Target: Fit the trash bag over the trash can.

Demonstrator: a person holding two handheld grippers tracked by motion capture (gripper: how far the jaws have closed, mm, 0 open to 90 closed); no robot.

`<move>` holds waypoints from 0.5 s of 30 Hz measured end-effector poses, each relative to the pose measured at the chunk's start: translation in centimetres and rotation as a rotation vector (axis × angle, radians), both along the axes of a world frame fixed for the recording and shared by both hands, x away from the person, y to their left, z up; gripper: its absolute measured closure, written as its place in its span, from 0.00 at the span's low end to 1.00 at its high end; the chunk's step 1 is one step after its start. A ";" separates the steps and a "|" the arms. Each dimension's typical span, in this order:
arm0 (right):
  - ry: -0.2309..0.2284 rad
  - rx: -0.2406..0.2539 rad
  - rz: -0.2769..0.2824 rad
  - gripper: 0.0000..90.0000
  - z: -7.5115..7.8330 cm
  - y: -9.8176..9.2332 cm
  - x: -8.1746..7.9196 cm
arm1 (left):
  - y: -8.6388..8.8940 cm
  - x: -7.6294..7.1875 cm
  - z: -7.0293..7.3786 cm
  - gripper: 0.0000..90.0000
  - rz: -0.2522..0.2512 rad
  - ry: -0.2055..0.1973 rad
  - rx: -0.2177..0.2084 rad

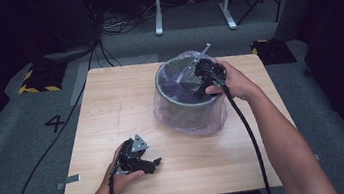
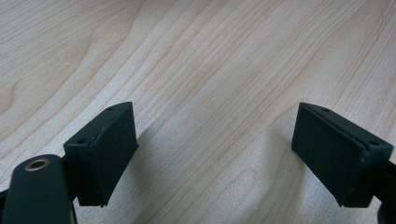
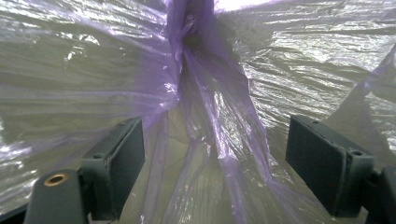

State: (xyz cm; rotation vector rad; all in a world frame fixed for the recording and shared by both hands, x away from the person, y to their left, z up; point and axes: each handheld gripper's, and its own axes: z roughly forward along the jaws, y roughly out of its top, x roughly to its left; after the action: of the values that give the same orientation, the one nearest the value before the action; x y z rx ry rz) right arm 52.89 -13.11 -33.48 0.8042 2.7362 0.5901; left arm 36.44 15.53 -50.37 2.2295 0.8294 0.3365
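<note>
A grey round bin (image 1: 188, 102) stands on the wooden table (image 1: 111, 110), lined and wrapped with a thin purple plastic bag (image 1: 208, 120). My right gripper (image 1: 204, 80) reaches down into the bin's mouth from its right rim, held by a hand. In the right gripper view its jaws stand wide apart, and crumpled bag film (image 3: 205, 116) with a gathered fold hangs between them, untouched by either pad. My left gripper (image 1: 154, 164) rests low over the table near the front edge, pointing right. The left gripper (image 2: 215, 158) is open over bare wood.
The bin sits right of the table's middle. Cables trail from both grippers off the table's front edge. On the grey floor beyond are cables, a yellow-and-black marked base (image 1: 39, 79) at the left, and a white frame's legs (image 1: 193, 3) at the back.
</note>
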 end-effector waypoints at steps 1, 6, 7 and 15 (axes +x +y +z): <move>-0.003 0.003 -0.001 0.22 0.0 0.0 0.0 | 0.0 0.0 0.0 0.16 0.000 0.000 0.000; -0.013 0.017 0.002 0.22 0.2 -0.2 -0.1 | 0.0 0.0 0.0 0.16 0.000 -0.001 0.000; -0.024 0.021 -0.002 0.21 0.3 -0.2 -0.1 | 0.0 0.0 0.0 0.16 0.000 -0.001 0.000; -0.071 0.095 -0.005 0.21 0.9 -0.7 -0.4 | 0.0 0.0 0.0 0.15 0.000 -0.001 0.000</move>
State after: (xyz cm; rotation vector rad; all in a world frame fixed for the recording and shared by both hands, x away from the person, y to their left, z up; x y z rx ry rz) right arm 52.48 -13.85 -32.57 0.7960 2.6582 0.7383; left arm 36.44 15.53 -50.38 2.2290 0.8293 0.3372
